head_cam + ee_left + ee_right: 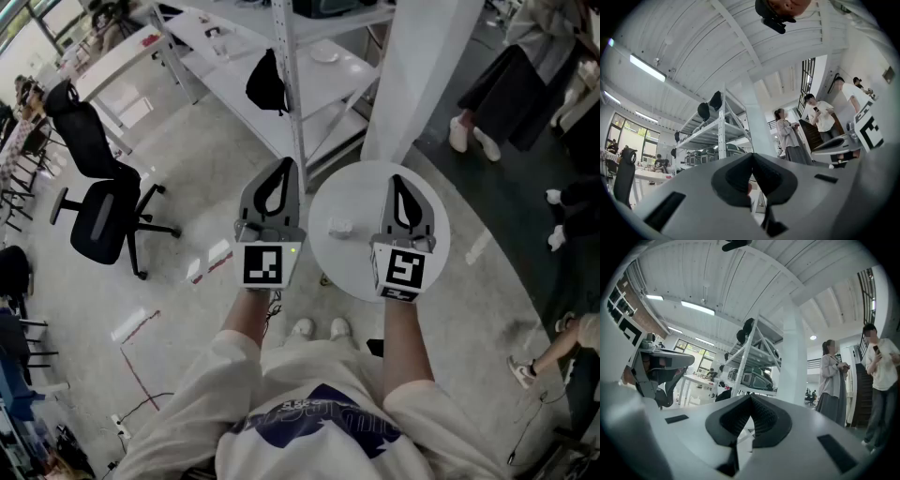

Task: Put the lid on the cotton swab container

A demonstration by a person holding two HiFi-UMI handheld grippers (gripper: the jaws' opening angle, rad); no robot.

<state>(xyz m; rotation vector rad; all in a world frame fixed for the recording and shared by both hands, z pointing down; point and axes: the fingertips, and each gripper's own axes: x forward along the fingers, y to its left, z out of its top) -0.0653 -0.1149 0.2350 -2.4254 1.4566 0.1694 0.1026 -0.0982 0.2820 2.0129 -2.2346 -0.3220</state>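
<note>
In the head view a small white container (339, 227) sits on the round white table (361, 277), between my two grippers; I cannot make out a separate lid. Held up level above the table's left edge, my left gripper (284, 167) is shut with nothing in it. My right gripper (399, 181) hovers over the table's right half, also shut and empty. In the left gripper view the jaws (751, 158) meet at the tip against the room behind. The right gripper view shows the same closed jaws (751, 398). Neither gripper view shows the table or the container.
A white metal shelf rack (291, 56) and a white pillar (422, 66) stand beyond the table. A black office chair (98, 211) is on the floor at left. People stand at the right (511, 84), also seen in both gripper views (790, 136) (832, 380).
</note>
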